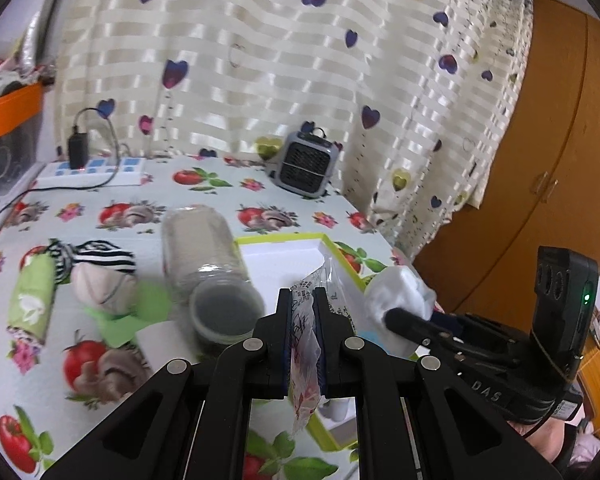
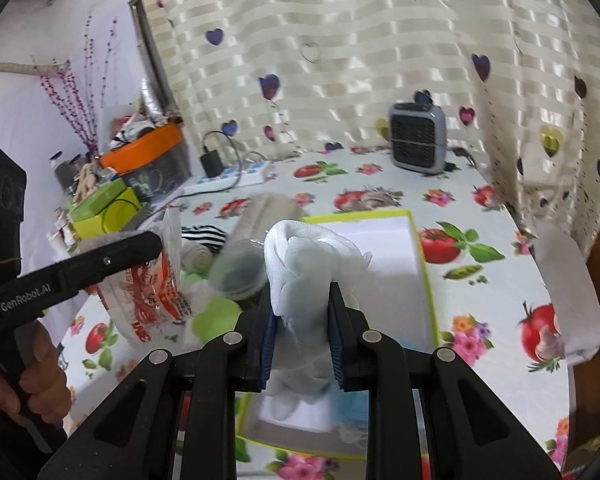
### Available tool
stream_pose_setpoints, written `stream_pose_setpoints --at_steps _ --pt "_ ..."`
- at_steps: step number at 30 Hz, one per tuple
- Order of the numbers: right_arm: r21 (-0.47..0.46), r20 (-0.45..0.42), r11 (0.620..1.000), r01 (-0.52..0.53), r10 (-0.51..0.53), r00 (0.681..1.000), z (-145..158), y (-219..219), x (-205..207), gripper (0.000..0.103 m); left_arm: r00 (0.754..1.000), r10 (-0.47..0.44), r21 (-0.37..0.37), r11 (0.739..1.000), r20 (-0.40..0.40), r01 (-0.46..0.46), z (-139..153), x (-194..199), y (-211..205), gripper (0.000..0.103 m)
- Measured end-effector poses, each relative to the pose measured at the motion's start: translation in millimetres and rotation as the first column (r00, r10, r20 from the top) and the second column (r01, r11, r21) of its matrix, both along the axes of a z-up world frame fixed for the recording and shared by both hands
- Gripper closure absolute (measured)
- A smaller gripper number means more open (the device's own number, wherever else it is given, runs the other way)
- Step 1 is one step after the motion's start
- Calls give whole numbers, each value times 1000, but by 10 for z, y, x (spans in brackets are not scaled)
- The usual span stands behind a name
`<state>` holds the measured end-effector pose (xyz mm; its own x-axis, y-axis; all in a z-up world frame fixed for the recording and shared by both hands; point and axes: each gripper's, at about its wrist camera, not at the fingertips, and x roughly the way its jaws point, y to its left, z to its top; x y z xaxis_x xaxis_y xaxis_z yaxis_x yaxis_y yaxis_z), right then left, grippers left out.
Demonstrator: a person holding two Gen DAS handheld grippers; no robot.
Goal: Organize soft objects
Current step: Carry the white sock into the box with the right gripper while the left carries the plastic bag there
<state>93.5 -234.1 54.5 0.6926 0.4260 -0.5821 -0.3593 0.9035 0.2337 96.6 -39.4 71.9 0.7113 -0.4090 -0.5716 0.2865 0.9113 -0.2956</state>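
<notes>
White cloth (image 2: 312, 256), bunched soft, is clamped between the pads of the right gripper (image 2: 302, 320) and is held above the white inside of the green-edged box (image 2: 424, 264), which lies open on the flowered table (image 1: 204, 196). A thin printed plastic bag (image 1: 306, 344) is pinched flat in the left gripper (image 1: 303, 320), whose jaws are closed on it, just beside the box's near rim. A carrying step is judged to be in hand, with both soft things brought toward the box. Striped and pale rolled socks (image 1: 100, 276) and a green roll (image 1: 34, 296) are left on the table beside a clear jar (image 1: 204, 264) lying on its side; whether the jar is empty cannot be told through the blur. Next, the cloth probably needs lowering into the box before the jaws are eased apart, with the bag kept clear of it.
</notes>
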Motion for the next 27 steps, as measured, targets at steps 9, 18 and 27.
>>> stream_pose_setpoints --at_steps 9,18,27 --pt "-43 -56 998 38 -41 998 -258 -125 262 79 998 -30 25 999 -58 31 -241 357 -277 94" --pt "-106 -129 992 68 -81 988 -524 -190 512 74 993 -46 54 997 -111 52 -473 679 -508 94" --pt "-130 -121 989 70 -86 989 -530 -233 516 63 988 -58 44 997 -143 65 -560 810 -561 81"
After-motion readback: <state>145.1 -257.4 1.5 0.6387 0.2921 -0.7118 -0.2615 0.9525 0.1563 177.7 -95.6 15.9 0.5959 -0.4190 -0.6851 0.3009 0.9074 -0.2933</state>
